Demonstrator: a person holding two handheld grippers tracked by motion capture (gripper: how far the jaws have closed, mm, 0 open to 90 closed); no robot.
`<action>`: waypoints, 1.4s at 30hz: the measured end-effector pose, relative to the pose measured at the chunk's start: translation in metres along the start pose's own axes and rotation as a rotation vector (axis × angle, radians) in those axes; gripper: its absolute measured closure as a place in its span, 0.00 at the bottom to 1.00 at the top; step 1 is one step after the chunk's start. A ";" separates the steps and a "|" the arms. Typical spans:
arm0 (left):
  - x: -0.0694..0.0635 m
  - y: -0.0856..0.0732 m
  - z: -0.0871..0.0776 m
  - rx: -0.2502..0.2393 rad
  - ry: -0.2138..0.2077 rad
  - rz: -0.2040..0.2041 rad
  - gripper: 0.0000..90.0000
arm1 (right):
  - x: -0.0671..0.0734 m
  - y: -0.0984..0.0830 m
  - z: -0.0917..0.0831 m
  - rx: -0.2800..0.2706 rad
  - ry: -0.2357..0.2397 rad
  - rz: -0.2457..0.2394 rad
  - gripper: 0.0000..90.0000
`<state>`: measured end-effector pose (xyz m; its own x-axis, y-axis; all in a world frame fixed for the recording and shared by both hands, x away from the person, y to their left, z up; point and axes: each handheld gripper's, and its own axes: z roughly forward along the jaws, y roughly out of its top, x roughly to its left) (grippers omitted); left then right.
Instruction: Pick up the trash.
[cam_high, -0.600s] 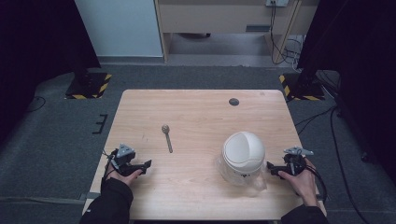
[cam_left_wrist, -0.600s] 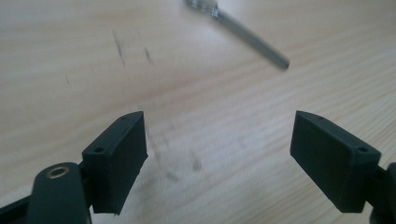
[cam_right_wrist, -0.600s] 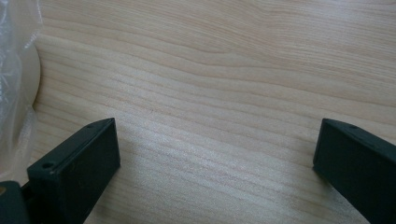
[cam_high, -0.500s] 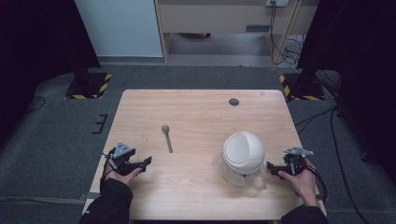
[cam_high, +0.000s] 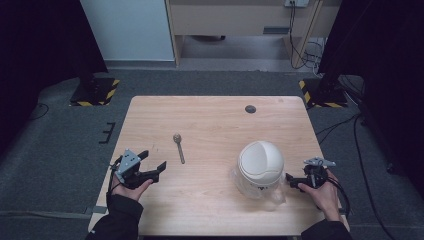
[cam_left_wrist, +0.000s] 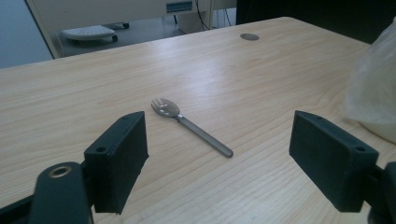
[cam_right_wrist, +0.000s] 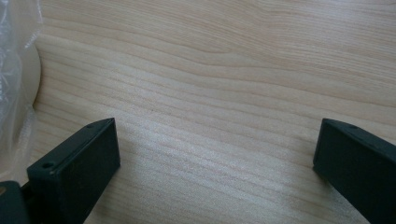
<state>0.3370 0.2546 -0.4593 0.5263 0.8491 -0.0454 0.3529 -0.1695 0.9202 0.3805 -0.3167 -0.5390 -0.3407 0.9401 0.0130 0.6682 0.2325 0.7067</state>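
A metal spork (cam_high: 178, 148) lies on the wooden table (cam_high: 215, 120), left of the middle. To the right stands a white domed bowl in a clear plastic bag (cam_high: 260, 162). My left gripper (cam_high: 153, 160) rests near the left edge, open, a short way from the spork. In the left gripper view the spork (cam_left_wrist: 191, 127) lies ahead between the wide jaws of the left gripper (cam_left_wrist: 217, 149), untouched. My right gripper (cam_high: 291, 181) sits just right of the bag, open. In the right gripper view the right gripper (cam_right_wrist: 217, 154) has bare wood between its jaws and the bag (cam_right_wrist: 14, 70) at left.
A dark round cable hole (cam_high: 250, 109) sits near the table's far edge. Grey floor surrounds the table, with yellow-and-black striped stand feet (cam_high: 95, 92) at both far corners. A wooden desk (cam_high: 240, 20) and cables stand beyond.
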 end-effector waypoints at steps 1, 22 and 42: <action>-0.001 0.001 -0.001 -0.007 -0.004 0.000 0.22 | 0.000 0.000 0.000 0.000 0.000 0.001 0.01; -0.045 0.053 -0.010 -0.200 -0.162 0.040 0.21 | 0.000 0.000 0.000 -0.001 0.002 -0.003 0.01; -0.119 0.082 0.034 -0.213 -0.363 0.124 0.21 | 0.000 0.000 0.000 -0.001 0.002 -0.004 0.01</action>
<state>0.3294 0.1229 -0.3912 0.8058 0.5916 -0.0278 0.1222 -0.1200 0.9852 0.3804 -0.3168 -0.5391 -0.3445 0.9387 0.0118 0.6661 0.2356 0.7076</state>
